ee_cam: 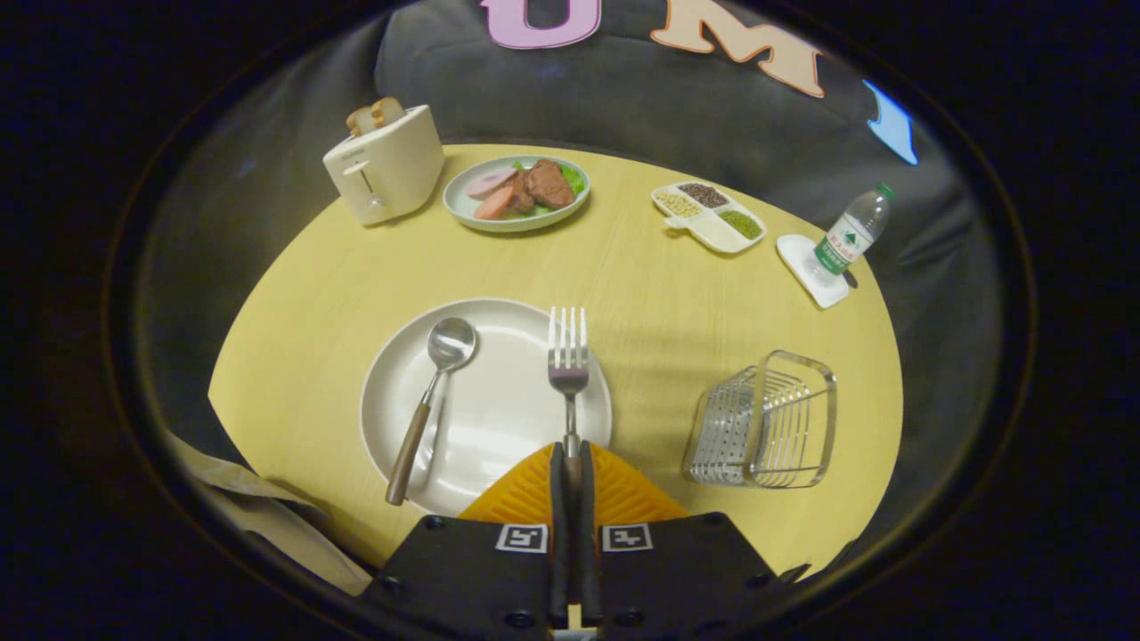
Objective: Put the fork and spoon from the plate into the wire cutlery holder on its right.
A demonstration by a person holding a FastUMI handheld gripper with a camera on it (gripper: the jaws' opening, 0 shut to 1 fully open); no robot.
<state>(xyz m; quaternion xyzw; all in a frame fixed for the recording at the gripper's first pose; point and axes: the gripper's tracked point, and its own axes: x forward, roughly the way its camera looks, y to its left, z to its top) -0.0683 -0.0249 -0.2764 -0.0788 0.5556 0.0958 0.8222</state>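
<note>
Squeezing the shiny metal fork (568, 369) by its handle, the fingers (570, 463) hold it over the round white plate (499, 427) at lower middle. It could slip or miss the wire cutlery holder (766, 423) at lower right.

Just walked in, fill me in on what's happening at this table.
A person's handheld tool is shut on the fork, gripping its handle with the tines pointing away over the white plate. The spoon lies on the plate, to the left of the fork. The wire cutlery holder stands to the plate's right with no cutlery in it that I can see, so neither piece has been delivered yet.
</note>
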